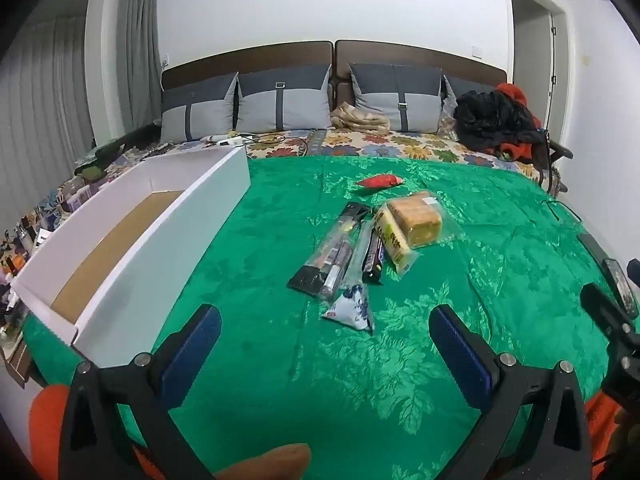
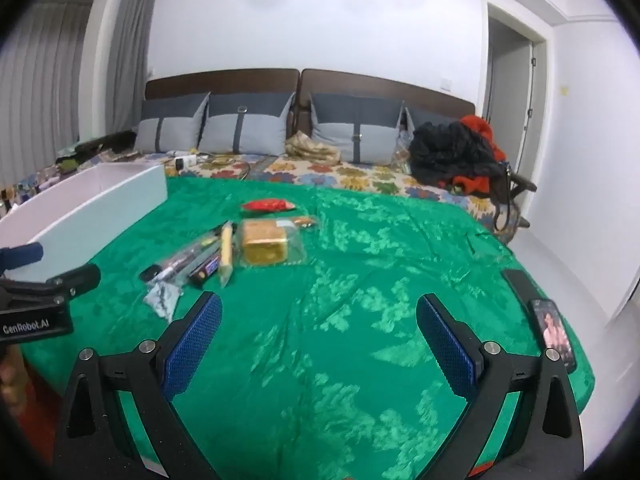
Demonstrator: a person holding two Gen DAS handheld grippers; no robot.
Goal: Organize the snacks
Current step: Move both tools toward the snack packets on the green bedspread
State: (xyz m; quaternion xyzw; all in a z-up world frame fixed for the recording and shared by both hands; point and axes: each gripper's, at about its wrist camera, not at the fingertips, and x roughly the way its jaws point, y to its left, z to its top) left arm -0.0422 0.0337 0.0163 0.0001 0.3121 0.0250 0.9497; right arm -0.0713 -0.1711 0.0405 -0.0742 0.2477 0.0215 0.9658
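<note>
Left tongs [image 1: 324, 334]: spread wide, nothing between the blue pads, held above the green cover [image 1: 420, 360] of the bed. Right tongs [image 2: 319, 330]: likewise spread wide and empty, over bare green cover to the right of the snacks.

Snacks lie in a loose cluster mid-bed, on the green cover. A clear-wrapped cake [image 1: 418, 218] sits at the right of the cluster. A yellow packet [image 1: 394, 240] lies against its left side. A dark bar [image 1: 374, 256] lies beside that, then a long clear pack [image 1: 332, 250] at the left. A small white-and-blue pouch [image 1: 352, 306] lies nearest the left tongs, touching the long pack's near end. A red packet [image 1: 378, 181] lies apart, beyond the cluster.

A white box [image 1: 160, 248], open-topped with a brown floor, stands at the left of the snacks, with nothing visible in it.

A phone [image 2: 554, 330] lies at the bed's right edge. Grey pillows [image 1: 280, 100] line the headboard; dark clothing [image 1: 496, 118] is heaped at the far right.
</note>
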